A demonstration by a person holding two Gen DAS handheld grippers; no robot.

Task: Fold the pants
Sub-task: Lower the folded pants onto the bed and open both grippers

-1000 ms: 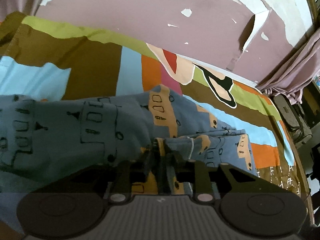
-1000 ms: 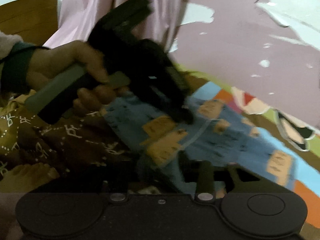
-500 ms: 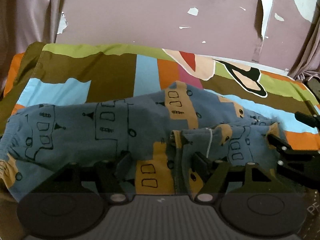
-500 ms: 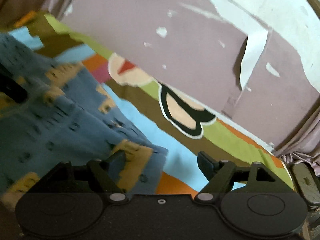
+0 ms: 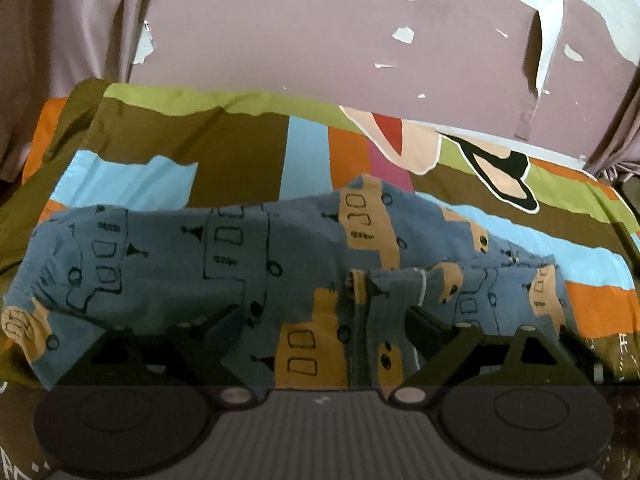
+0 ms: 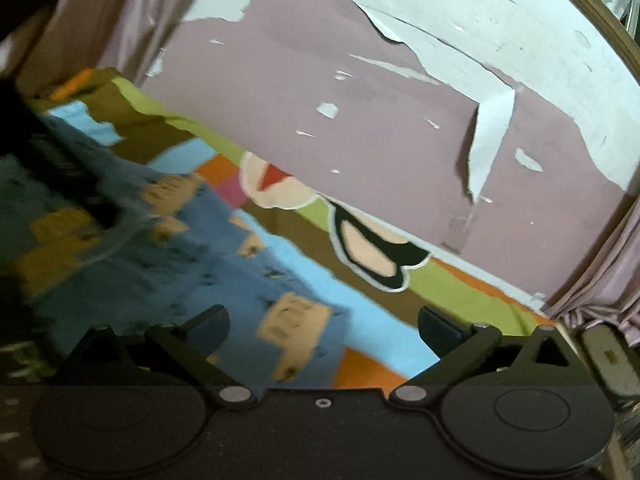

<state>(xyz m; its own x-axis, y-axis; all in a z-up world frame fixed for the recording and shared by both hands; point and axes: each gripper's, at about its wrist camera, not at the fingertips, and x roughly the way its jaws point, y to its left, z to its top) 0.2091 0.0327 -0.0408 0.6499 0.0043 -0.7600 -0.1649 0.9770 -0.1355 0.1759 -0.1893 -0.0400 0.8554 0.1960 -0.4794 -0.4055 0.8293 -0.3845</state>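
From my left tongs (image 5: 320,316) the near edge of the pants (image 5: 240,256) runs under the tongs' own body, so I cannot see where the cloth ends below the bedsheet (image 5: 240,148). My left tongs' fingers (image 5: 224,320) are dark against the fabric, and I cannot tell whether they touch it. From my right tongs (image 6: 322,324), the pants (image 6: 168,264) are smeared by blur, their print unreadable. A dark shape (image 6: 60,168) over the pants at the left is too blurred to name. A grey object (image 6: 608,356) past the bedsheet's right end is cut off.
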